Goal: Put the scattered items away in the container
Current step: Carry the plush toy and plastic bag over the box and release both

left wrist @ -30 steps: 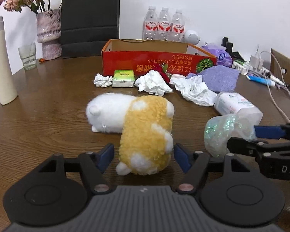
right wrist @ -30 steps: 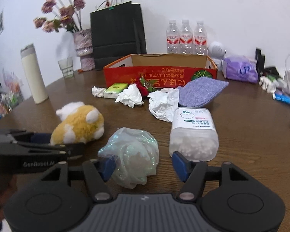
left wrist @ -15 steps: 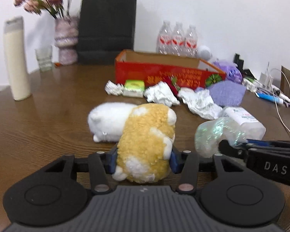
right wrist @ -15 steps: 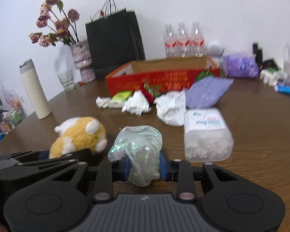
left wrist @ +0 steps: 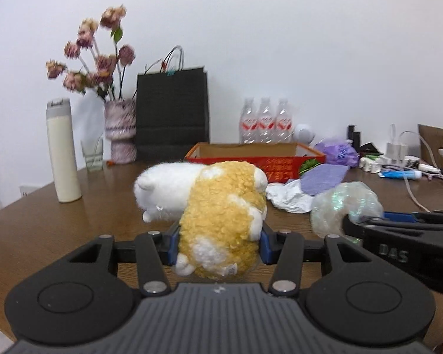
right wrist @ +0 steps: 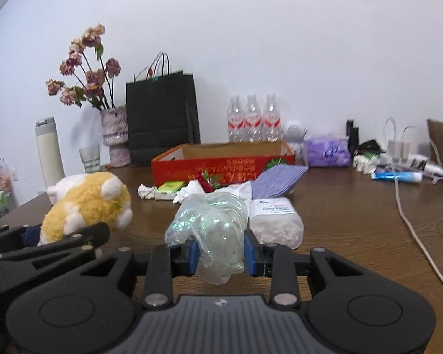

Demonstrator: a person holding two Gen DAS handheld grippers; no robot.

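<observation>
Left wrist view: my left claw (left wrist: 218, 243) is clamping the plush toy (left wrist: 221, 215); my right claw (right wrist: 220, 255) is gripping the iridescent bag (right wrist: 212, 230). Red box (right wrist: 221, 165) is sitting at twelve o'clock on the counter (right wrist: 354, 206).

dried flowers (left wrist: 94, 56) blurred, red box (left wrist: 252, 159) interior hidden, bottle labels (right wrist: 252, 124) unreadable

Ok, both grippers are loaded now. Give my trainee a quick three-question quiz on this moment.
1. True or false: the left gripper is shut on the plush toy.
2. What does the right gripper hold: A) cotton swab box, B) glittery bag, C) tissue pack?
3. What colour is the cardboard box behind the clutter?

Key: 1 true; 2 B; 3 red.
</observation>
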